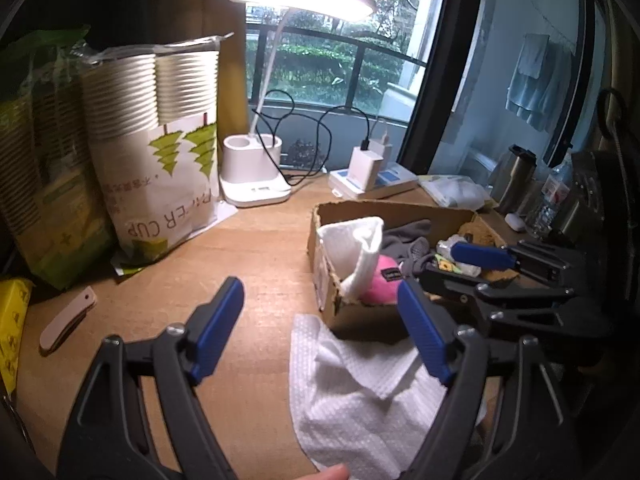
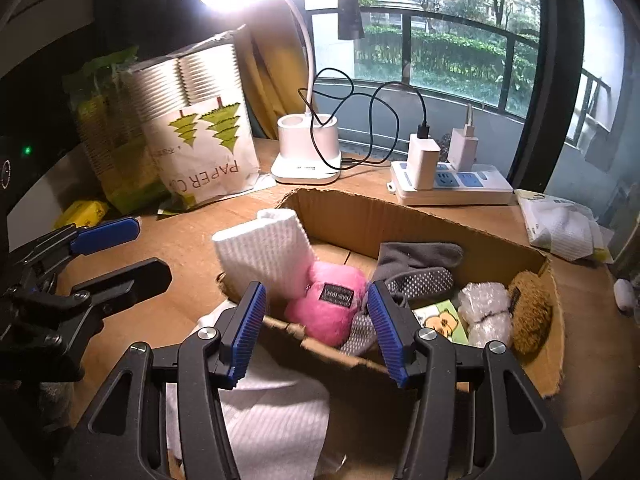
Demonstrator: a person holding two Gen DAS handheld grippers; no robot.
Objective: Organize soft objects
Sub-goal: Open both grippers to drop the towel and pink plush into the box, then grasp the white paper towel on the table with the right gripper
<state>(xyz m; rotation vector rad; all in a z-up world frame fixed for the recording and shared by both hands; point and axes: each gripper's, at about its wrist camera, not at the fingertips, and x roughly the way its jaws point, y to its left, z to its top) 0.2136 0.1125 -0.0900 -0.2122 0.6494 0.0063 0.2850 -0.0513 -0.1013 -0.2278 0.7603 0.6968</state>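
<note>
The left gripper is held spread wide above the desk, nothing between its blue pads, with one white cloth lying crumpled on the desk just below it. The right gripper is likewise spread apart and empty, hovering over the near wall of one cardboard box. Inside the box, one pink plush is seen near the front, one folded white towel is propped upright against the left wall and touching the plush, and two grey socks are laid behind it. One bundle of bubble wrap and one brown plush are packed side by side at the right end, beside one small printed card. Behind the box, one lit desk lamp, one power strip carrying two chargers, and two bags of paper cups are ranged along the desk. One packet of white wipes is set to the right.
</note>
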